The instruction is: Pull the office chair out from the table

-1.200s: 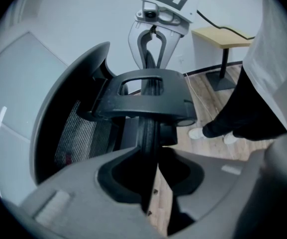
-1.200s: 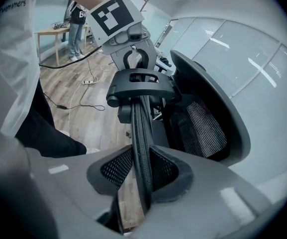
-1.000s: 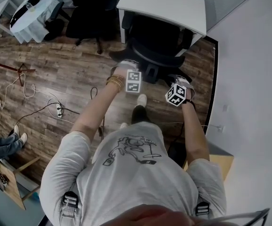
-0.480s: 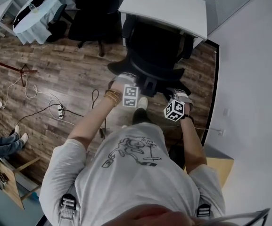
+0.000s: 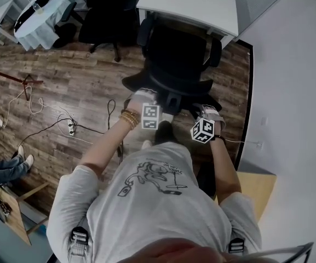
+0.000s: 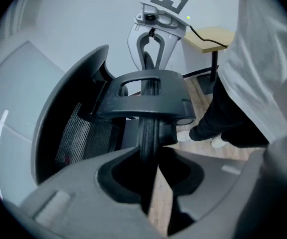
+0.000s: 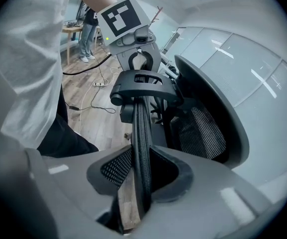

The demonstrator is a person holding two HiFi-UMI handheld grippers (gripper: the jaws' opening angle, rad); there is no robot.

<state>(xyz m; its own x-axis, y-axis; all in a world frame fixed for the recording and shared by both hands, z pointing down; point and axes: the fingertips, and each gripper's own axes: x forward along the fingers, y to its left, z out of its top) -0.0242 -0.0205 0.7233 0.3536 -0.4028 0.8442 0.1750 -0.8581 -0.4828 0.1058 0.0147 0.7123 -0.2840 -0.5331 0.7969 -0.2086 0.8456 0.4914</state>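
I have the office chair [image 5: 177, 53] straight ahead at 12 o'clock, its back toward me and the table [image 5: 201, 4] beyond it. The armrests sit near the table edge, so I judge it only partly out.

The left gripper [image 6: 148, 158] is closed hard on the thin backrest rim [image 7: 139, 128], with the rim running straight up between the jaws and no gap to either side. The right gripper [image 7: 142, 176] is clamped on the same rim in the same way. They sit either side of the central bracket [image 6: 145, 91], left at about 11 o'clock and right at about 1.

To do this pull well, I want to draw both hands evenly toward 6 o'clock. If one side leads, the chair will likely swivel on its column instead of rolling. I pull low and level along the floor, not downward, because tilting the back could lift the castors or let the thin rim slide through the pads.

My shoes [image 6: 217, 142] are close to the chair base, so I should step back with the pull. The wall [image 5: 289, 92] is close at 3 o'clock and cables [image 5: 53, 126] lie at 9, so a straight line back is safest.
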